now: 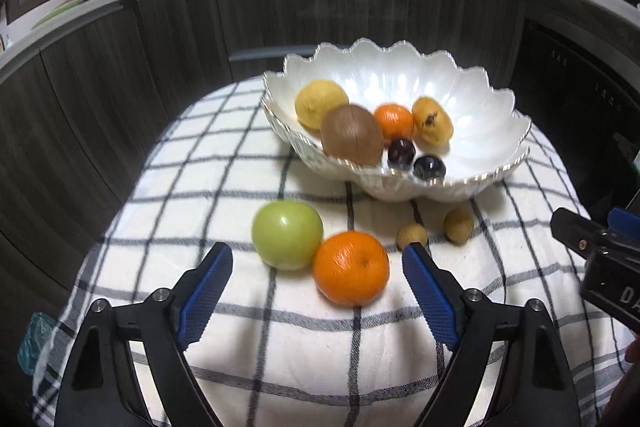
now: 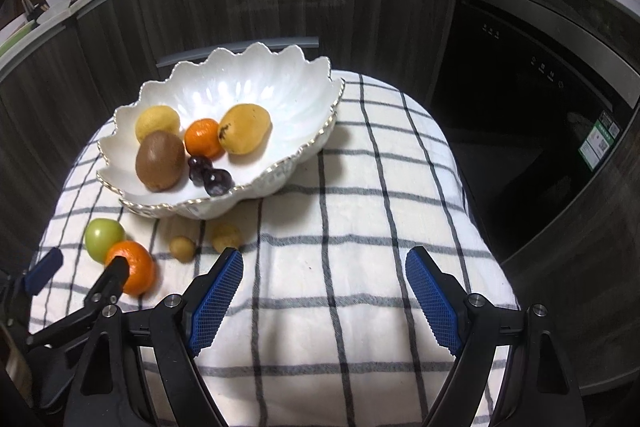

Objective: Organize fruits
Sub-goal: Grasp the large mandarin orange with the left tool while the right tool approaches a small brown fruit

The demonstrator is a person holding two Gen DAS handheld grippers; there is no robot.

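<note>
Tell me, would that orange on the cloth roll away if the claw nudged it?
Probably a little: the orange is round. The soft checked cloth should slow it, and the green apple touching it blocks one side. The open left claw looks wide enough.

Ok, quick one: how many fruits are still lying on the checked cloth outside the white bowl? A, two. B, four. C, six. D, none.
B: a green apple, an orange and two small tan fruits lie on the checked cloth in front of the white bowl; both tongs are open and empty.
</note>
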